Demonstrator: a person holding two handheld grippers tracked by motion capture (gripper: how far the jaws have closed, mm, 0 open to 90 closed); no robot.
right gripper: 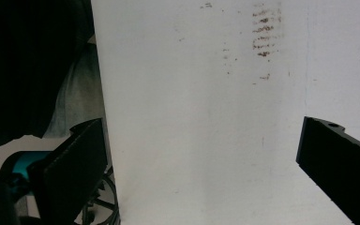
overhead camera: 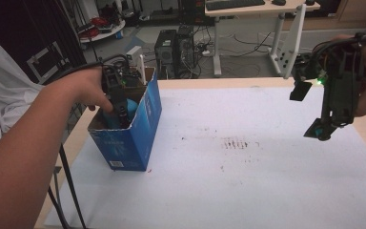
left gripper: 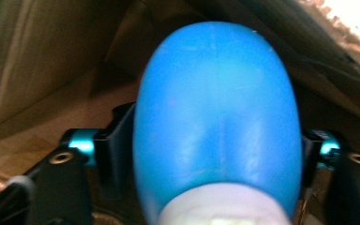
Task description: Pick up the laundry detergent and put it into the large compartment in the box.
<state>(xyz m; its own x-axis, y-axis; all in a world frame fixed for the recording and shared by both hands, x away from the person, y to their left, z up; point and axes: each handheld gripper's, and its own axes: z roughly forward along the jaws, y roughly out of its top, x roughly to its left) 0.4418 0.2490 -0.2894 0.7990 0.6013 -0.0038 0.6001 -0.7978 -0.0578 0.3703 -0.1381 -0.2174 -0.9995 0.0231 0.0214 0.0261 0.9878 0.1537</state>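
The tabletop (overhead camera: 248, 191) is covered by a white sheet with a patch of dark smudges near its middle; its right and near edges are cut off in the high view. The blue carton (overhead camera: 132, 136), the landmark here, stands open-topped at the sheet's left edge. White print and a small label on its near face are too blurred to read.

Inside the carton sits a blue rounded object (overhead camera: 129, 109), mostly hidden by the carton walls and the person's left hand (overhead camera: 83, 88). In the left gripper view it swells between the two jaws against brown cardboard, its lower end pale and cut off by the frame; what it is stays unclear.

The left hand-held gripper (overhead camera: 119, 112) reaches down into the carton. Its jaws flank the blue object closely; whether the pads press on it I cannot tell.

The right hand-held gripper (overhead camera: 320, 129) hangs well to the right of the carton, above the sheet, jaws spread apart and released.
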